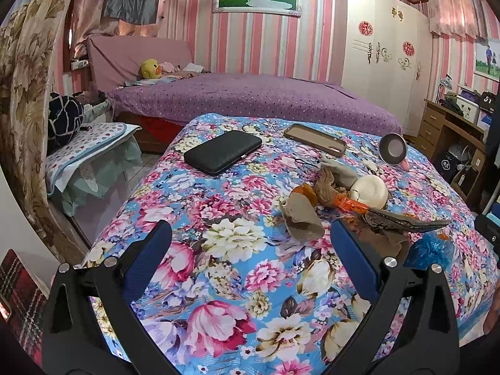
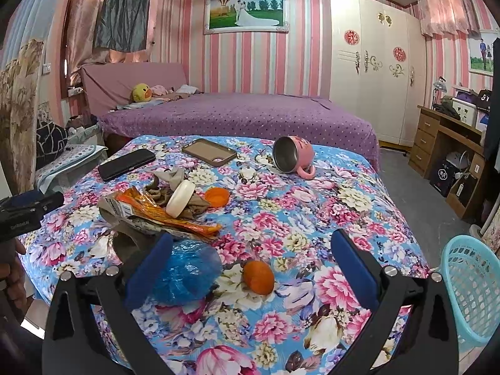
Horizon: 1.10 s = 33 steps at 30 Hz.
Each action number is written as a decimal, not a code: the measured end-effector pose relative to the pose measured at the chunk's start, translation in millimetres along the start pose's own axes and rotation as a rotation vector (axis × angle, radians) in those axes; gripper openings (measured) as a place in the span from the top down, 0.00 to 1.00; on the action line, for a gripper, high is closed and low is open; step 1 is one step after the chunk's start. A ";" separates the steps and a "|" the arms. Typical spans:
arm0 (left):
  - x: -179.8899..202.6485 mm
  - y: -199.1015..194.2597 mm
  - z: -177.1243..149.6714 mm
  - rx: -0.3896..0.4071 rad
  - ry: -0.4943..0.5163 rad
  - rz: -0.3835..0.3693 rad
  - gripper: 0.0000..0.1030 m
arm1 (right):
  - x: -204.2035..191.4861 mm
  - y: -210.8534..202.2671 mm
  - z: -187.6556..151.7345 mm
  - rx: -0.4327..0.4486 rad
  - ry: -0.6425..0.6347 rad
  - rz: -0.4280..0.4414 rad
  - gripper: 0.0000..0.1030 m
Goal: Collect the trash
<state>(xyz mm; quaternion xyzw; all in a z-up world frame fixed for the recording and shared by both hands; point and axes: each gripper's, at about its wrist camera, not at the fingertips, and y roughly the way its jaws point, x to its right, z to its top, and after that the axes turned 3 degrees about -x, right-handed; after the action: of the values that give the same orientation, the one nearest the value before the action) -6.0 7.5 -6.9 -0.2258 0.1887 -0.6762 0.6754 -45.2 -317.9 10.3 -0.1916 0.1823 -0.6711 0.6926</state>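
Observation:
A pile of trash lies on the floral cloth (image 2: 281, 206): an orange snack wrapper (image 2: 162, 211), a crumpled brown rag (image 2: 162, 187), a white round lid (image 2: 180, 198), an orange cap (image 2: 217, 197), a crumpled blue plastic bag (image 2: 184, 268) and an orange peel (image 2: 258, 277). In the left wrist view the pile shows as grey cardboard (image 1: 301, 222), the wrapper (image 1: 353, 204) and the blue bag (image 1: 429, 250). My left gripper (image 1: 250, 240) is open and empty, left of the pile. My right gripper (image 2: 251, 250) is open above the peel, its left finger by the blue bag.
A black wallet (image 1: 222, 151), a phone case (image 1: 315, 139) and a tipped pink mug (image 2: 292, 154) lie on the cloth. A light-blue plastic basket (image 2: 472, 284) stands at the right edge. A purple bed (image 2: 237, 115), a wardrobe and a desk (image 2: 443, 143) stand behind.

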 end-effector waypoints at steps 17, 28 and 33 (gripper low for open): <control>11.1 1.4 2.7 0.011 0.029 -0.020 0.05 | -14.9 -1.6 5.3 -0.002 -0.033 0.064 0.04; 7.5 -0.9 1.3 0.009 0.017 -0.027 0.05 | -11.4 2.4 1.9 -0.024 -0.029 0.056 0.04; 5.3 -0.6 1.5 0.009 0.010 -0.023 0.05 | -12.1 4.7 1.1 -0.035 -0.033 0.059 0.04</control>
<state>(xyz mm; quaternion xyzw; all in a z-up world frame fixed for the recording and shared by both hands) -5.6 2.3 -5.1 -0.2215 0.1861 -0.6858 0.6678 -40.9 -305.7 8.8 -0.2092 0.1879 -0.6439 0.7116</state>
